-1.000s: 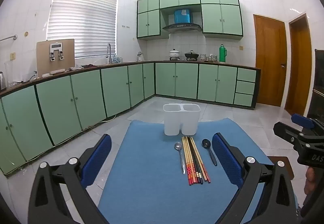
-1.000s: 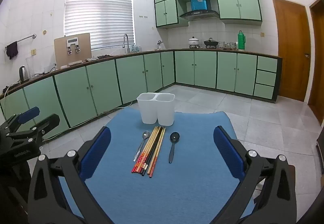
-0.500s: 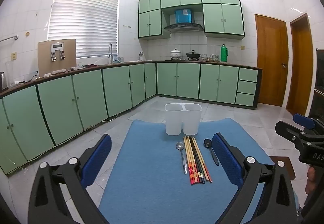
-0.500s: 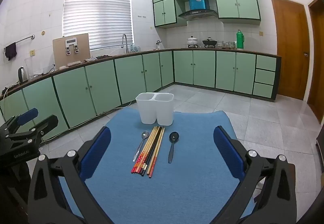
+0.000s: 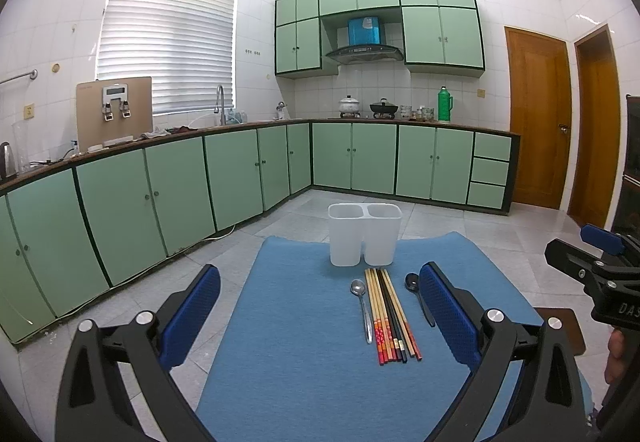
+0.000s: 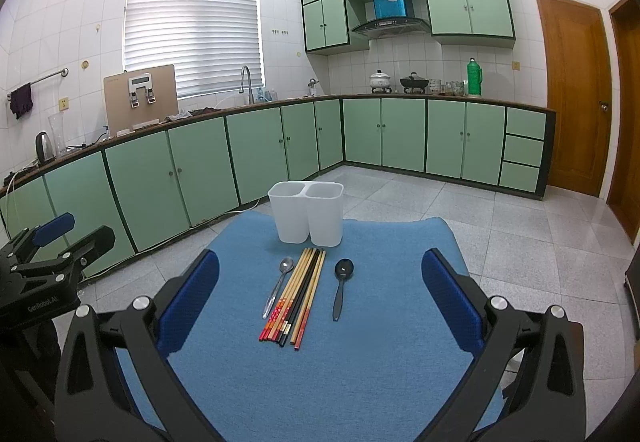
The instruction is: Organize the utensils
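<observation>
Left wrist view first: my left gripper [image 5: 320, 316] fills the bottom of the frame, its two blue pads spread wide apart with nothing between them, hanging over the blue mat [image 5: 288, 354]. Just above centre sits the white two-compartment holder [image 5: 365, 235], upright at the far end of the mat, both compartments looking empty from here. Right below it, the chopsticks [image 5: 390, 316] lie bundled side by side, pointing toward the holder. The silver spoon [image 5: 362, 308] lies just left of the bundle, and the black spoon [image 5: 418, 298] just right of it, its handle partly hidden behind my right-hand blue pad. At the right edge of the frame, my right gripper [image 5: 600, 262] pokes in, fingers parted. Now the right wrist view: my right gripper [image 6: 320, 304] frames the bottom, pads well apart, gripping nothing, above the mat [image 6: 360, 370]. The holder [image 6: 307, 213] stands just above centre. The chopsticks [image 6: 298, 296] lie slanted in mid-frame, the silver spoon [image 6: 278, 286] beside them on the left, the black spoon [image 6: 341, 288] a little apart on the right, bowls toward the holder. At the left edge, my left gripper [image 6: 56, 238] shows, fingers parted.
</observation>
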Demonstrator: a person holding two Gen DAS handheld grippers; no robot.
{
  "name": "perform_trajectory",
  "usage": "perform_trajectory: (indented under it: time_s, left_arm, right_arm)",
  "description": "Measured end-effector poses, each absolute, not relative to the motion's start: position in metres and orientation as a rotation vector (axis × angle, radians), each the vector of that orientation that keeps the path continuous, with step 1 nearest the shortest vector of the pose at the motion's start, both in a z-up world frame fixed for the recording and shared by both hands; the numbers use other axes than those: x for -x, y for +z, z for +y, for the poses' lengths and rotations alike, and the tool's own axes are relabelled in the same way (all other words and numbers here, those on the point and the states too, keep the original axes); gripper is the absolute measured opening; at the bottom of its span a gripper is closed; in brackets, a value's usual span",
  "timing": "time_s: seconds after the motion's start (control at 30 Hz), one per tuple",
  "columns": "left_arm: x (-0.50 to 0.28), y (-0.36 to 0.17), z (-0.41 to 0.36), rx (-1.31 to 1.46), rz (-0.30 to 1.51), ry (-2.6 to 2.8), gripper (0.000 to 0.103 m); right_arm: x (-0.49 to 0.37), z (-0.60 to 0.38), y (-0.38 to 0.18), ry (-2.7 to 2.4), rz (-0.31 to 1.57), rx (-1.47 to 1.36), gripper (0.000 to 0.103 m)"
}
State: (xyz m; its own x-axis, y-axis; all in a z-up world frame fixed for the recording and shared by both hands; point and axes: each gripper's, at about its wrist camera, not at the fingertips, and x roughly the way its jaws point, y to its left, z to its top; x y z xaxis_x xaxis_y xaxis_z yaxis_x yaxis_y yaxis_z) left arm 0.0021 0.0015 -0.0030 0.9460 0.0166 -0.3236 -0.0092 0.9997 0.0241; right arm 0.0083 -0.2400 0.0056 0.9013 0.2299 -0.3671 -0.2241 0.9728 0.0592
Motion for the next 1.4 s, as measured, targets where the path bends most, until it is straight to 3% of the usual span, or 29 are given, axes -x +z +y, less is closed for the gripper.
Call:
perform_trajectory:
  time_s: [1.4]
  left_arm:
    - [-0.0058, -0.0044, 0.0021, -0.033, 0.335, 0.021, 0.097]
  right_arm:
    - [-0.0113, -0.2411, 0.006, 0.236, 0.387, -0.019, 0.098]
